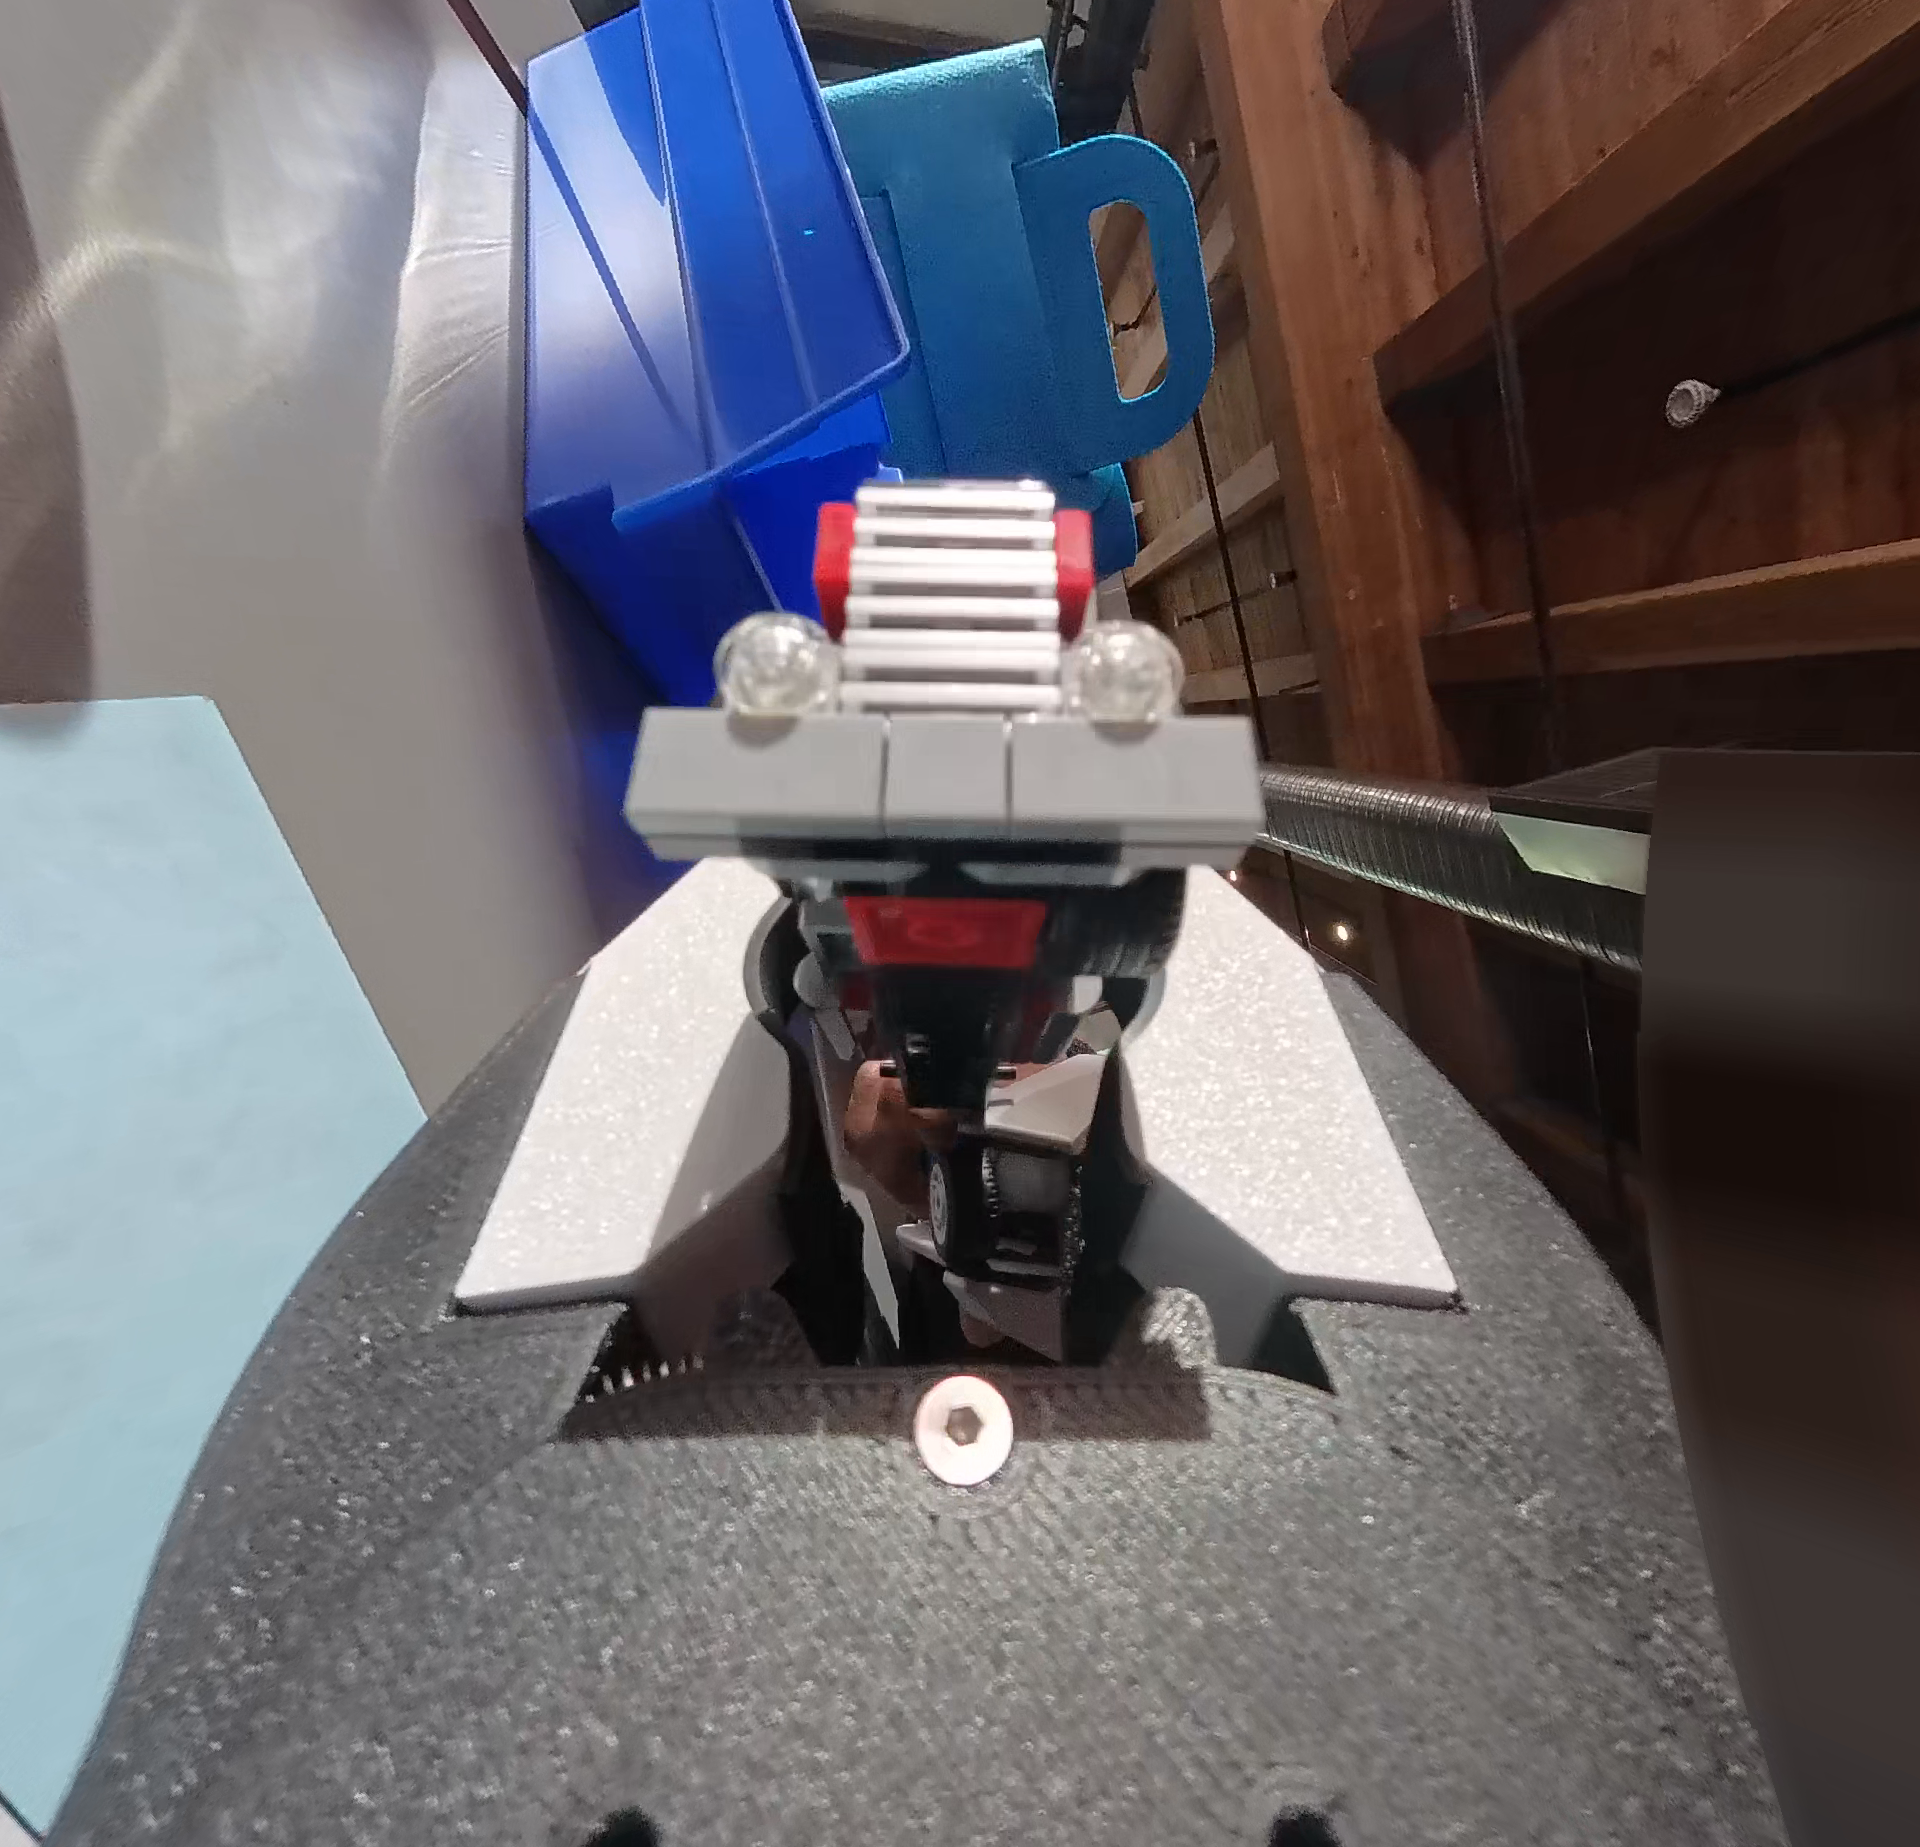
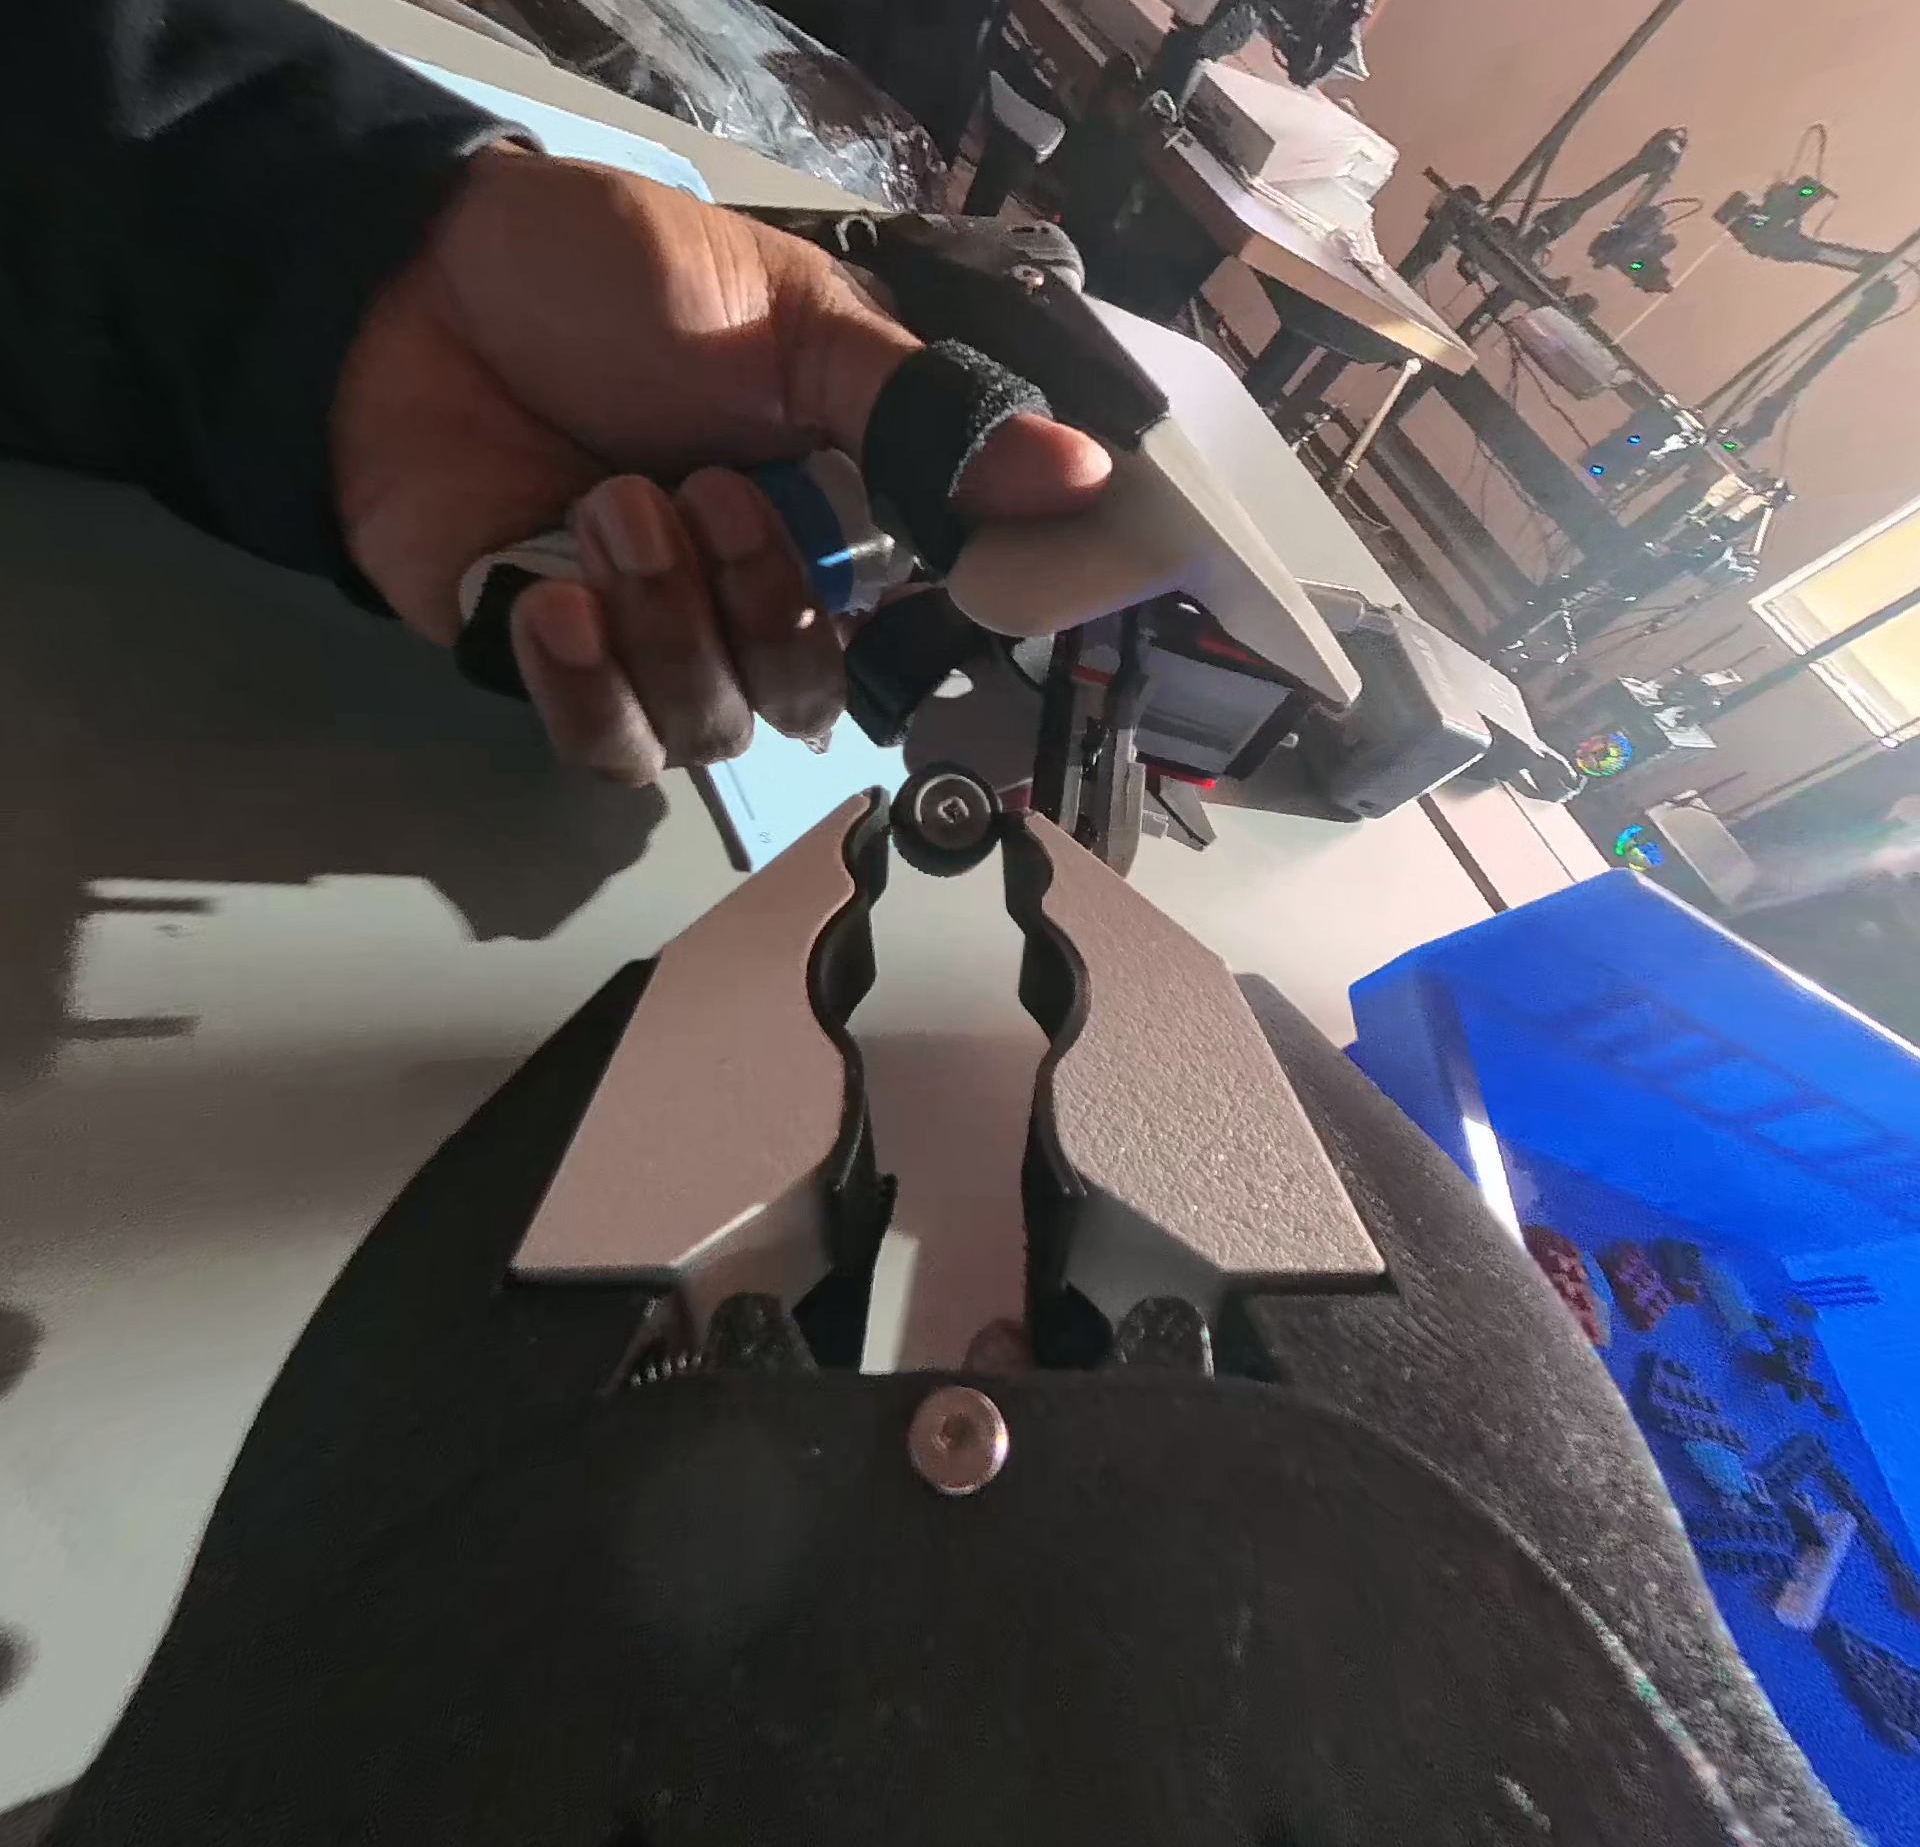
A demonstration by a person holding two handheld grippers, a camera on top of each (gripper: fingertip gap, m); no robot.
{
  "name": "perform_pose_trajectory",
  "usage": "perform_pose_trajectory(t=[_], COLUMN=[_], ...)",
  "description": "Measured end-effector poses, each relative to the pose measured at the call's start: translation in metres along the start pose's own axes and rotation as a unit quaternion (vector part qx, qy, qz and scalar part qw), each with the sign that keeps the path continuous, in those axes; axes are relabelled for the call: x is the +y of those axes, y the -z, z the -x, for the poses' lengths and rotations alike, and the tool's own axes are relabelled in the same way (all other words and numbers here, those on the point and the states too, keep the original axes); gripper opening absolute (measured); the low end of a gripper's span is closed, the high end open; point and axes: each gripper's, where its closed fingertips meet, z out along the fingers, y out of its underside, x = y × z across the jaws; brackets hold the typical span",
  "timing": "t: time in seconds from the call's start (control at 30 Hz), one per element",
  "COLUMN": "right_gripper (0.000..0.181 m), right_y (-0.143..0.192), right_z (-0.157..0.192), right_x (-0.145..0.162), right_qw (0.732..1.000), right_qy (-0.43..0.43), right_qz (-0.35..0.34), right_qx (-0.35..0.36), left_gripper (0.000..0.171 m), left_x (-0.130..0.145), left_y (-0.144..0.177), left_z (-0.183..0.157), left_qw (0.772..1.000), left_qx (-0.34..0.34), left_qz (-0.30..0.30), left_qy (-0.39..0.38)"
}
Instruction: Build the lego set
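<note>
Overhead, one lego car (image 1: pixel 945 758) with two clear headlights (image 1: pixel 774 667), two red bricks (image 1: pixel 834 563).

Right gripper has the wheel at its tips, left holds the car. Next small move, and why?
Probably ease the right gripper forward to seat the wheel on the lego car. The wheel is pinched at the fingertips right beside the car's underside, and the left gripper is clamped on the car, so it seems braced for a push.
</note>
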Motion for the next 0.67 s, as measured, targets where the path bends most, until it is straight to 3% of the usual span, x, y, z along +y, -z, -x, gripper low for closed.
perform_pose_trajectory(t=[0.47,0.67], right_gripper=[0.023,0.023], right_y=[0.003,0.002], right_z=[-0.012,-0.021], right_x=[-0.001,0.005], right_qw=[0.999,0.998], right_qy=[-0.006,-0.026], right_qz=[-0.002,0.01], right_qx=[0.037,0.058], left_gripper=[0.054,0.054], left_x=[0.001,0.008], left_y=[0.004,0.002], left_z=[0.019,0.019], left_qw=[0.998,0.996], left_qx=[-0.055,-0.077], left_qz=[-0.032,-0.023], left_qy=[0.011,-0.024])
